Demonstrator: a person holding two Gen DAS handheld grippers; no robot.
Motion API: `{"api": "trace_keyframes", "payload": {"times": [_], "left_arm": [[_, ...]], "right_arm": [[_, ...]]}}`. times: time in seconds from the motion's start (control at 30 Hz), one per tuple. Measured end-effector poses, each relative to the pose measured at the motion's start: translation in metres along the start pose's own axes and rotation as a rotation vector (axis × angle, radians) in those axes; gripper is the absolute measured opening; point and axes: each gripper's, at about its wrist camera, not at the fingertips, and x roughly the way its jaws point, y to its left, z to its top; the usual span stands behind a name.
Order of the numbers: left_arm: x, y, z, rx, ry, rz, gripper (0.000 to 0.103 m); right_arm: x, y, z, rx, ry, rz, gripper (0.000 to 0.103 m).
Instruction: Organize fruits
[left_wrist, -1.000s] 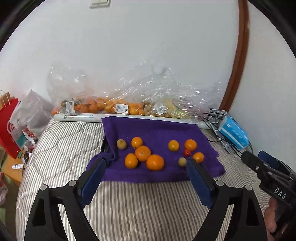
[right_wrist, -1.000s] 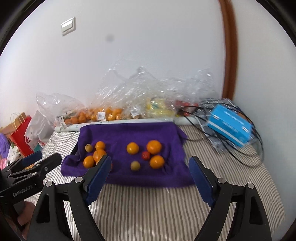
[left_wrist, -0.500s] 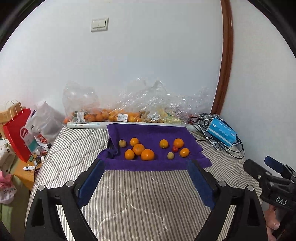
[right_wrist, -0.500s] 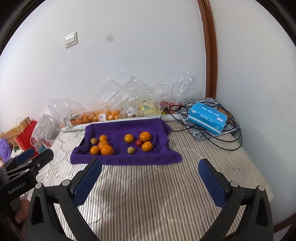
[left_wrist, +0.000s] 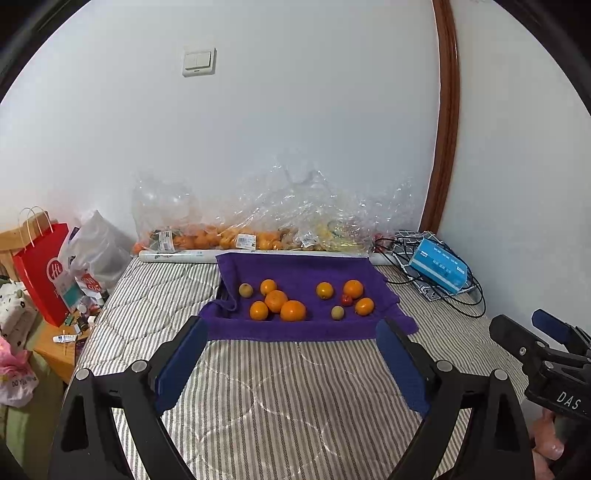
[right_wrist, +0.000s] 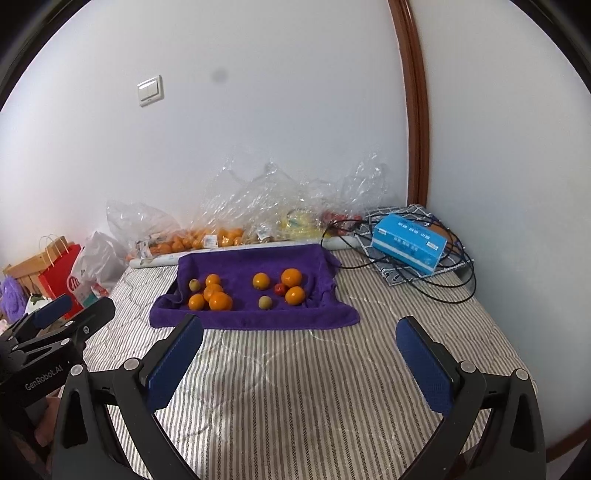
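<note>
A purple towel lies on the striped bed and carries several fruits in two groups. The left group has oranges and a small greenish fruit. The right group has oranges, a small red fruit and a greenish fruit. My left gripper is open and empty, well short of the towel. My right gripper is open and empty, also short of the towel.
Clear plastic bags of oranges and other fruit lie along the wall behind the towel. A blue tissue box sits on black cables at the right. A red paper bag and clutter stand off the bed's left edge.
Both grippers have pulled back and up from the towel, so the fruits look smaller and farther. The fruits have not moved. Both stay open; the right one has opened wider.
</note>
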Motion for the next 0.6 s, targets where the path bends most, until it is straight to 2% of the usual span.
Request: {"api": "trace_keyframes", "payload": {"times": [0.6], "left_arm": [[-0.003, 0.009, -0.002, -0.011, -0.009, 0.014, 0.093]], "right_arm": [[0.000, 0.013, -0.002, -0.022, 0.005, -0.003, 0.103]]}}
